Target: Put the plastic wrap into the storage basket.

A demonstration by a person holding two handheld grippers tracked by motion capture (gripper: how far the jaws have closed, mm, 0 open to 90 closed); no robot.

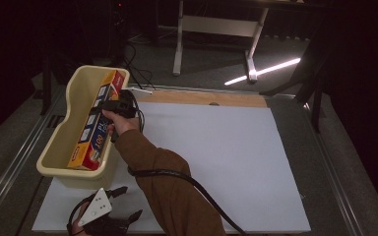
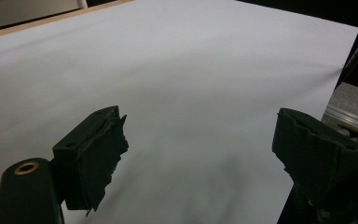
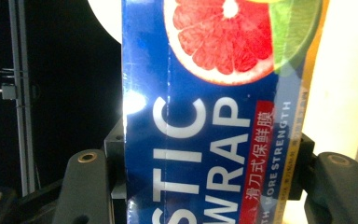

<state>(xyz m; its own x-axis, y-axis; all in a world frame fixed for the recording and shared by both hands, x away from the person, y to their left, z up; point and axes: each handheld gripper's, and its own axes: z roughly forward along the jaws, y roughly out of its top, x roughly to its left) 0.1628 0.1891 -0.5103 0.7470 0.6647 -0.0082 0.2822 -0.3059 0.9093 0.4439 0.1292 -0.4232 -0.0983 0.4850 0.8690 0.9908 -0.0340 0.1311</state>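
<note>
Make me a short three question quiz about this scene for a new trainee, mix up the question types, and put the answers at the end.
1. True or false: the plastic wrap box lies flat on the white board.
2. Multiple choice: what sits between the jaws of the left gripper? A) the box B) nothing C) a cable
3. Short answer: which gripper is at the box, and where is the box?

Key
1. False; it rests in the cream tub.
2. B; the jaws stand wide apart over the bare board.
3. The right gripper; its jaws flank the box, which lies in the tub with one end propped on the far rim.
</note>
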